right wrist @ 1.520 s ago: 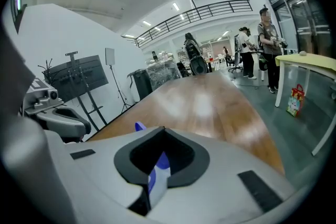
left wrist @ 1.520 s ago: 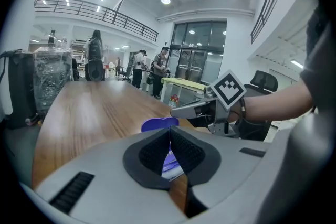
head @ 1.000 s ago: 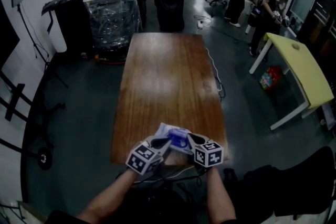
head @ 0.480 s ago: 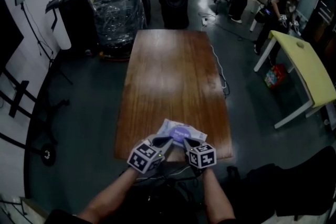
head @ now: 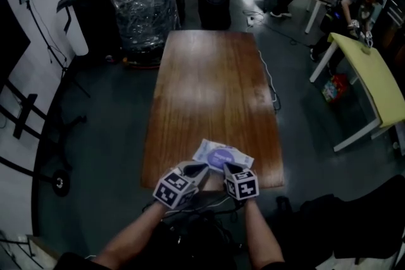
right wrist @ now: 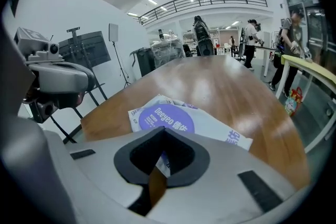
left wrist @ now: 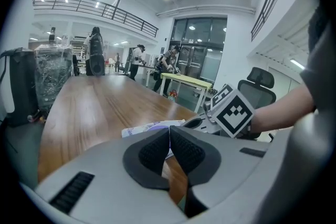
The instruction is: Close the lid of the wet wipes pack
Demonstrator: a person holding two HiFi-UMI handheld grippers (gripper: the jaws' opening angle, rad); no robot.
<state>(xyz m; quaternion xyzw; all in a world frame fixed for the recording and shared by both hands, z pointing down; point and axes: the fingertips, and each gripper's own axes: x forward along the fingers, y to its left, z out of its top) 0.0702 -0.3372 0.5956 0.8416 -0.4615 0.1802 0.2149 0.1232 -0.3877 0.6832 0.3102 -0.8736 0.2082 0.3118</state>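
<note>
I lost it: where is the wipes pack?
Head view: the wet wipes pack lies at the table's near edge, by the left gripper and right gripper.

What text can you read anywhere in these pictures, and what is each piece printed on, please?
"Deeyeo", followed by two Chinese characters: on the purple lid of the wet wipes pack.
Smaller print under it and blue print at the pack's edge: too small to read.
</note>
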